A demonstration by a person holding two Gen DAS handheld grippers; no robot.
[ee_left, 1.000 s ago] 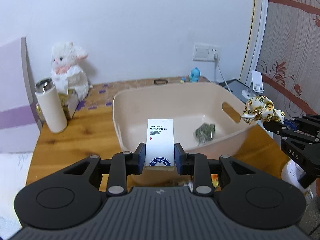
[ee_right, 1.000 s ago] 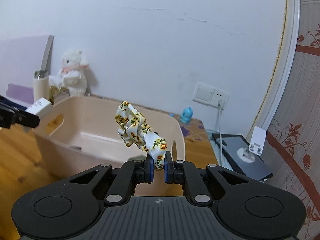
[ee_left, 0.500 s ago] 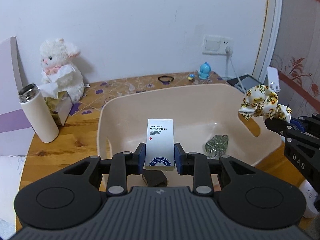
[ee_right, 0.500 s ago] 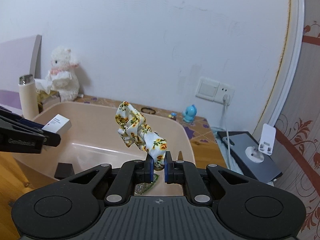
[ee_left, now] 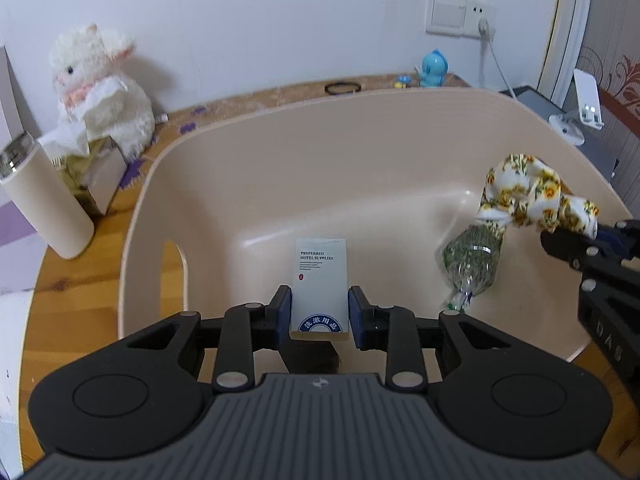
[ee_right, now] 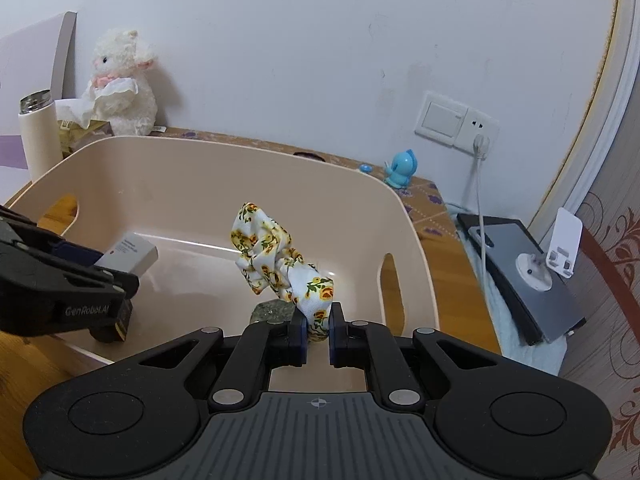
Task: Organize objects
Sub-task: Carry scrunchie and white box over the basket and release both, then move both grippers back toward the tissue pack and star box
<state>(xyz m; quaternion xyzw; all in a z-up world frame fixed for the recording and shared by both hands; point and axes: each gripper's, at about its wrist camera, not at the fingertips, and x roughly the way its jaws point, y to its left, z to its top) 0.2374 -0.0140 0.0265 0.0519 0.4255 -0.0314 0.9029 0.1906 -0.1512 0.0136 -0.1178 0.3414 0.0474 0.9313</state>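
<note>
A beige plastic basin (ee_left: pixel 360 136) (ee_right: pixel 200 168) stands on the wooden table. My left gripper (ee_left: pixel 319 314) is shut on a small white hotel-supplies box (ee_left: pixel 320 284), held over the basin's near side; the box also shows in the right wrist view (ee_right: pixel 130 258). My right gripper (ee_right: pixel 318 334) is shut on a floral scrunchie (ee_right: pixel 276 264), held above the basin's right part; it also shows in the left wrist view (ee_left: pixel 532 196). A clear packet of green leaves (ee_left: pixel 472 262) and a small dark box (ee_left: pixel 310 358) lie on the basin floor.
A cream thermos (ee_left: pixel 44 204), a tissue box (ee_left: pixel 92 176) and a white plush lamb (ee_left: pixel 100 92) stand left of the basin. A black hair tie (ee_left: pixel 343 88) and a blue figurine (ee_left: pixel 434 68) lie behind it. A grey device with a phone stand (ee_right: pixel 532 276) sits to the right.
Both grippers have moved forward and down over the basin with their objects still held. The basin floor, leaf packet and dark box now fill more of the view.
</note>
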